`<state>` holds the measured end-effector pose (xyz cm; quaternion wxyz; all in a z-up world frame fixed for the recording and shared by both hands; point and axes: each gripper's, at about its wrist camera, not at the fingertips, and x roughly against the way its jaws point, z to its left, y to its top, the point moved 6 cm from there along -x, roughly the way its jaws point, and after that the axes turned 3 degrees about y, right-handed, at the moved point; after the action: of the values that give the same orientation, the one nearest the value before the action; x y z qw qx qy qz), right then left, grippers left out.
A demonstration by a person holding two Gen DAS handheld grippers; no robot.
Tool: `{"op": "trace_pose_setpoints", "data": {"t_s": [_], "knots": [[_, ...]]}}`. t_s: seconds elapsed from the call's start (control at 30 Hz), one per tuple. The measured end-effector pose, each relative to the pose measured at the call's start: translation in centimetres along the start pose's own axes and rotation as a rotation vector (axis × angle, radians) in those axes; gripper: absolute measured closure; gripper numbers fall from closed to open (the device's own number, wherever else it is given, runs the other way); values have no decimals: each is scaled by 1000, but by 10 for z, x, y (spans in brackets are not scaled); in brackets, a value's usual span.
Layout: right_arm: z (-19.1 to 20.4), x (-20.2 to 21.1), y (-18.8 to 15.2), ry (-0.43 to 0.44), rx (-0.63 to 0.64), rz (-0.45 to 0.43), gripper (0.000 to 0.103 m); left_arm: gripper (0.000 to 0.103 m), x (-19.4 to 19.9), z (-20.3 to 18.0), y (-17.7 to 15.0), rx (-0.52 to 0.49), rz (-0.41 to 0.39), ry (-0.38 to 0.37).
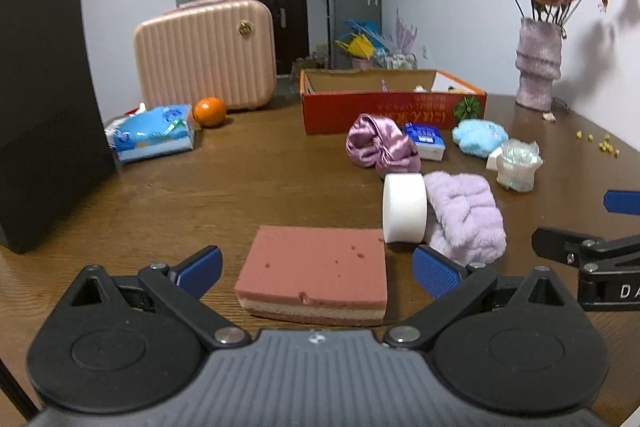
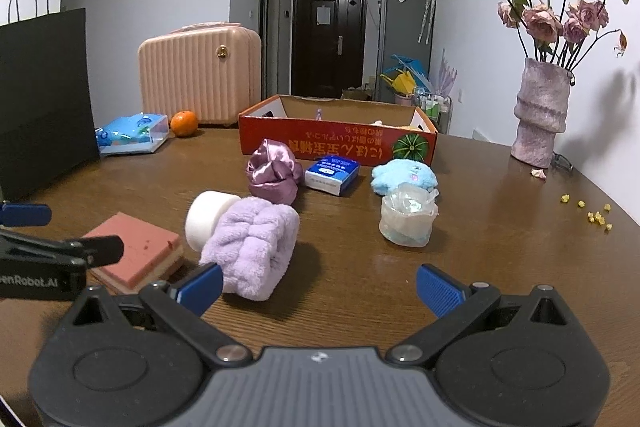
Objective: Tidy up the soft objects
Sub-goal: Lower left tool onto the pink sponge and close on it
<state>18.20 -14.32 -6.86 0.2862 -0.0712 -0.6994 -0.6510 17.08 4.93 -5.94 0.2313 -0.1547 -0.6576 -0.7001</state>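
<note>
A pink layered sponge (image 1: 316,269) (image 2: 136,253) lies flat between the spread fingers of my open left gripper (image 1: 318,273), which does not touch it. Behind it stand a white round foam block (image 1: 404,207) (image 2: 208,217) and a lilac fluffy towel (image 1: 466,217) (image 2: 252,243). Further back lie a purple satin scrunchie (image 1: 380,147) (image 2: 274,173), a blue tissue pack (image 1: 426,141) (image 2: 332,174), a light blue plush (image 1: 478,137) (image 2: 402,175) and a crinkly clear cup (image 1: 518,163) (image 2: 408,219). My open right gripper (image 2: 320,289) hovers empty over bare table, its left fingertip beside the towel.
An open red cardboard box (image 1: 390,107) (image 2: 336,139) stands behind the soft things. A black paper bag (image 1: 44,115) (image 2: 44,99) is at the left, with a blue tissue packet (image 1: 154,133), an orange (image 1: 209,111) and a pink case (image 1: 206,53). A vase of dried roses (image 2: 540,111) is at the right.
</note>
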Motion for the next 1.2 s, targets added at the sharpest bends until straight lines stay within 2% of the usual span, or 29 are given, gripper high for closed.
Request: {"op": "trace_pose_setpoints", "data": {"t_s": [0.5, 1.0, 1.2], "knots": [[-2, -27, -6, -4, -13, 36, 0, 0, -48, -4, -5, -48, 91, -41], [-3, -36, -6, -6, -16, 38, 0, 0, -55, 2, 5, -103, 66, -8], [-5, -38, -9, -8, -23, 44, 0, 0, -66, 3, 0, -150, 104, -50]]}}
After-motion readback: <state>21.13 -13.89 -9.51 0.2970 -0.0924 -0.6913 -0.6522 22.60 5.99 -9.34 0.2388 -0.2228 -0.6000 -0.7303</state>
